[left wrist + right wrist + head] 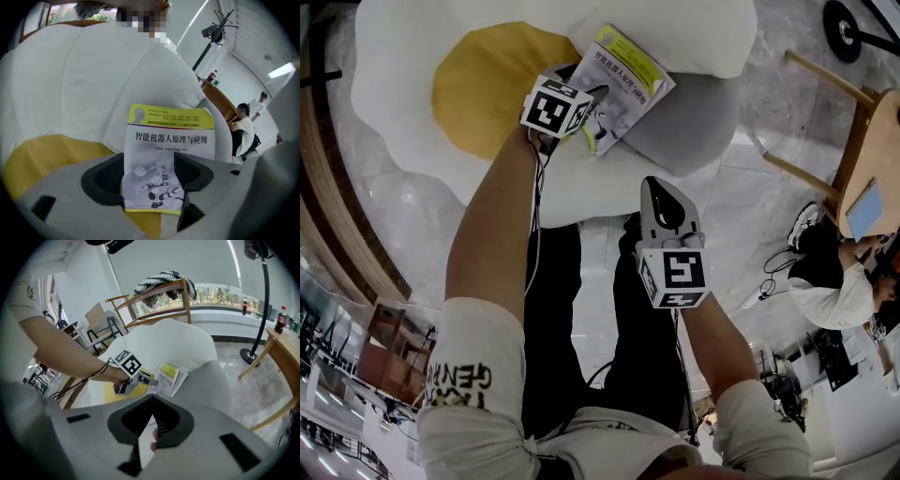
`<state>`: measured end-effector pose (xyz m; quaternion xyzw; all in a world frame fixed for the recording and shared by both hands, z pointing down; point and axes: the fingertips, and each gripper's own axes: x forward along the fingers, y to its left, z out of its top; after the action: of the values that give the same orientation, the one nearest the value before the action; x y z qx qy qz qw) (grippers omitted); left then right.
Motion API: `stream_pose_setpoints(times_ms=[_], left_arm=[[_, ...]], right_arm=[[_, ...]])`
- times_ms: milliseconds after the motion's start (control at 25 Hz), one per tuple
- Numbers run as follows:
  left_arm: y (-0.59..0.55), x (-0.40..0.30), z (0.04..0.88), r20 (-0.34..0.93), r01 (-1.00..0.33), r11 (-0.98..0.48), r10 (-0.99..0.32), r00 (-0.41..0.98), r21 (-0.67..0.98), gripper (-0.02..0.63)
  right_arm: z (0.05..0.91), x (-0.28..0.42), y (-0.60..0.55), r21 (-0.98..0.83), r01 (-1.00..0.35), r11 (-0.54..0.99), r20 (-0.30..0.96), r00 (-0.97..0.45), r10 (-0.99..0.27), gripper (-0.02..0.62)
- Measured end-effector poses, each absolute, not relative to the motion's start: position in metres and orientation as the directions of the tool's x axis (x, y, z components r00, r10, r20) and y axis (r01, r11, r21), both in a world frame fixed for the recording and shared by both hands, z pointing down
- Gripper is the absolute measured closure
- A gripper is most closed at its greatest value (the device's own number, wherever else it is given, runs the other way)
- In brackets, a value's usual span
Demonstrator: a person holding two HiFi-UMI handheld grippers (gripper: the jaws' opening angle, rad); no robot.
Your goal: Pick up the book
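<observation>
While we hold the right gripper [659,187] near our legs, its jaws drawn together to a thin slit with nothing in them, the left gripper [595,117] farther out stands spread wide. The near end of the book [623,80] lies between its pads [105,180], unclamped. The book rests on a white cushion [403,94] with a yellow centre, and a grey cushion [694,122] lies just right of it.
</observation>
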<state>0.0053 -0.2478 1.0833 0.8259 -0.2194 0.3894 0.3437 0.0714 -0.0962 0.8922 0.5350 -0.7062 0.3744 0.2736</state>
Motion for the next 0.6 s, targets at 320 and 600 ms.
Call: stream_pose_setpoints(times_ms=[320, 600], left_arm=[[-0.255, -0.002, 1.118, 0.806, -0.611, -0.662, -0.017, 0.591, 0.434, 0.278], [-0.254, 0.003, 1.130, 0.795, -0.548, -0.701, 0.045, 0.604, 0.456, 0.279]], right_arm=[[0.913, 0.096, -0.093, -0.200, -0.970, 0.135, 0.803, -0.242, -0.545, 0.571], [0.923, 0.103, -0.076, -0.189, -0.969, 0.162, 0.821, -0.246, -0.514, 0.571]])
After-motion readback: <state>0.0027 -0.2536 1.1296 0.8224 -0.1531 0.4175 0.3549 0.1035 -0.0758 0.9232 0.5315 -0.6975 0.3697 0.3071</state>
